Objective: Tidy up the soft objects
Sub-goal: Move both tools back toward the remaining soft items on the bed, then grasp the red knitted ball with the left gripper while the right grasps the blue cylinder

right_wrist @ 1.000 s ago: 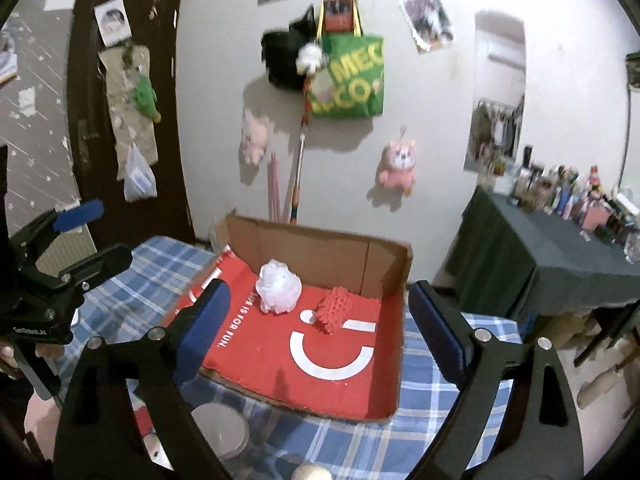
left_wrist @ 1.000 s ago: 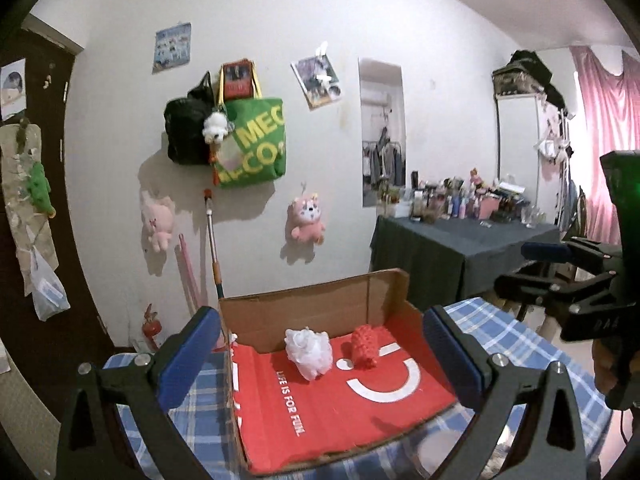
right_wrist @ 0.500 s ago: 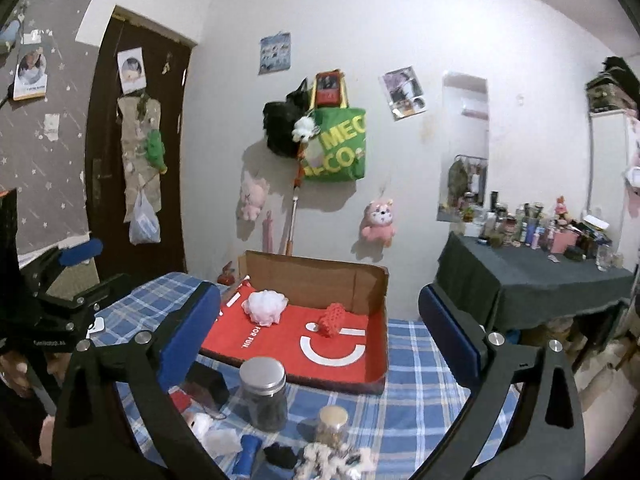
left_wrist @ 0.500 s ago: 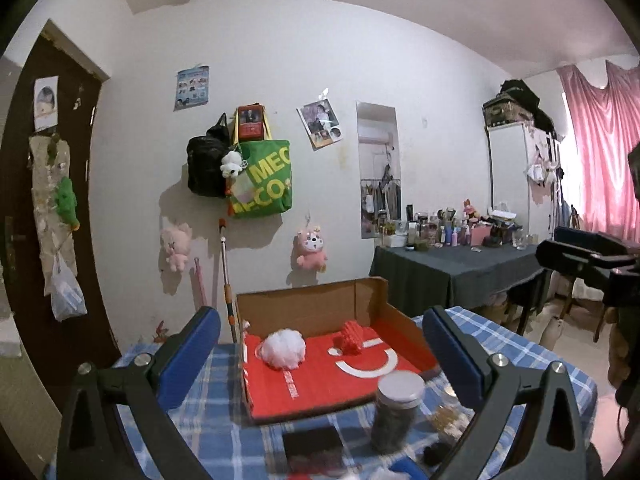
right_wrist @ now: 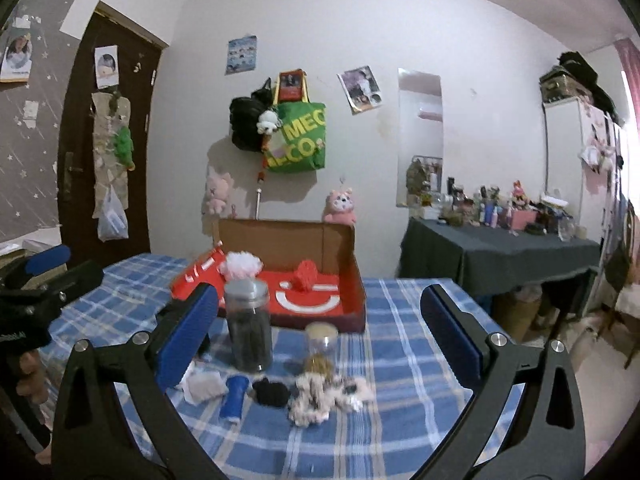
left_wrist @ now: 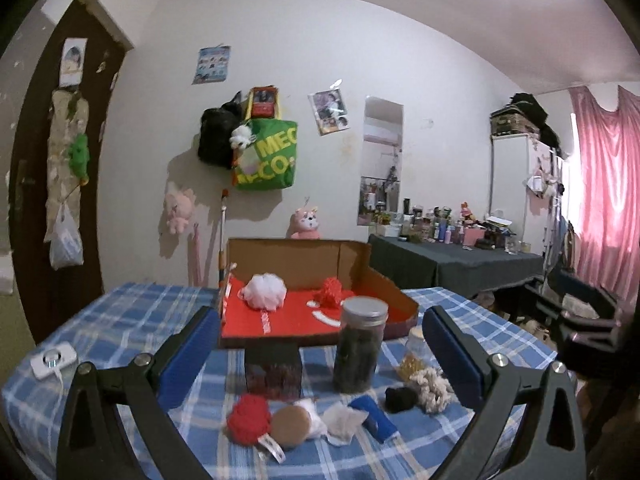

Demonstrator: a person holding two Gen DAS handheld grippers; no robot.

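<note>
Your left gripper (left_wrist: 320, 354) and right gripper (right_wrist: 320, 332) gape empty above fluffy pom-poms (left_wrist: 247, 419) on checked cloth (left_wrist: 120, 320).

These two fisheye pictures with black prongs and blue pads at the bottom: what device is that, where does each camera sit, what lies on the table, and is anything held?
A person holds a two-finger gripper in each hand, and each carries a camera looking along its fingers. One picture shows the left gripper, the other the right gripper. Both are open and hold nothing.

On the checked tablecloth a cardboard tray with a red floor holds a white puff and a red puff. Nearer the cameras stand a dark jar, a small jar and a dark box. In front lie loose soft things: a red pompom, a blue roll, a black scrunchie and a cream scrunchie.
</note>
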